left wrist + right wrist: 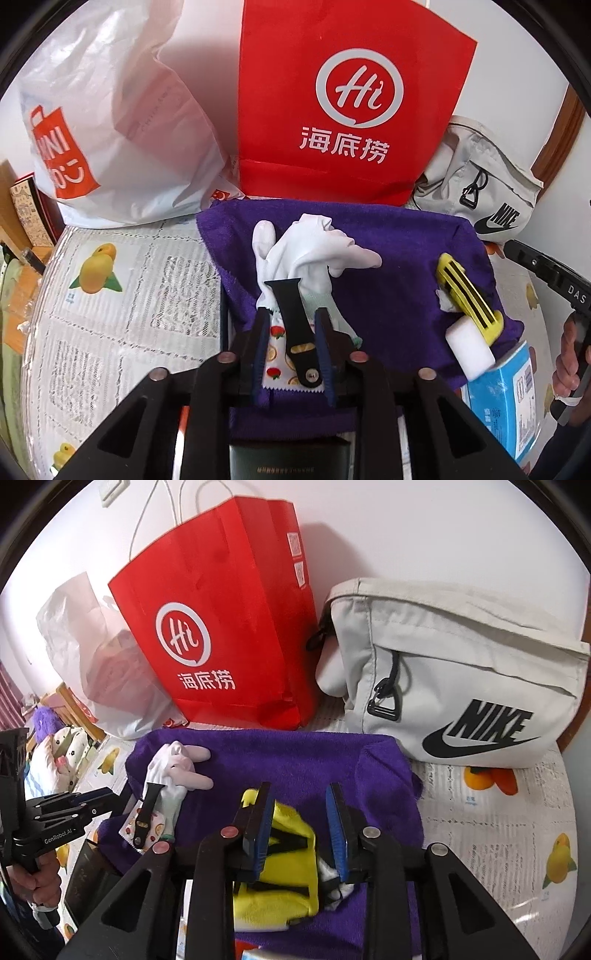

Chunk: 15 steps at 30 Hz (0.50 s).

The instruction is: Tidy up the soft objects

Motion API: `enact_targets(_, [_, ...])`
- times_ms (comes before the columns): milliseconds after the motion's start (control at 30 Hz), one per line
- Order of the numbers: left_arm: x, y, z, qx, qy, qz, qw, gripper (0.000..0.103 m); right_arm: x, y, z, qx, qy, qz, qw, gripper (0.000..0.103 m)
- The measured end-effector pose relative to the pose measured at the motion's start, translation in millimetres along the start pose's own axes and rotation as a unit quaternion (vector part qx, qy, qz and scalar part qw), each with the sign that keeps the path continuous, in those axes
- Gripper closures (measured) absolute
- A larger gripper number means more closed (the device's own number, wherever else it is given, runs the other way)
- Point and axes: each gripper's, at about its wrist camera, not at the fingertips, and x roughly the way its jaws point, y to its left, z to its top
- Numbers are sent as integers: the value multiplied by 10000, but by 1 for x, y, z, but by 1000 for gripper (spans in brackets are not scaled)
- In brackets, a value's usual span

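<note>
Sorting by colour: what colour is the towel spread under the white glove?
Purple; the towel shows best in the right wrist view.

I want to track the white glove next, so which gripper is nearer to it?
Left. The left gripper points straight at the white glove, just beyond its fingertips; the right gripper sits off to the side over a yellow item.

"Hi 海底捞" on red bag [332, 103], "NIKE" on grey pouch [461, 686]
</note>
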Motion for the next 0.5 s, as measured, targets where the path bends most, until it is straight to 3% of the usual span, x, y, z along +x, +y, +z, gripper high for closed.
enact_targets(333, [-39,5,-27,-87,-111,61,9999,69,-47,22,-40,21,-108,30,9999,72])
enact_targets(500, [-58,10,-46,-155,-145,46,9998,68,-73,38,-69,-39,-188,21,9998,59])
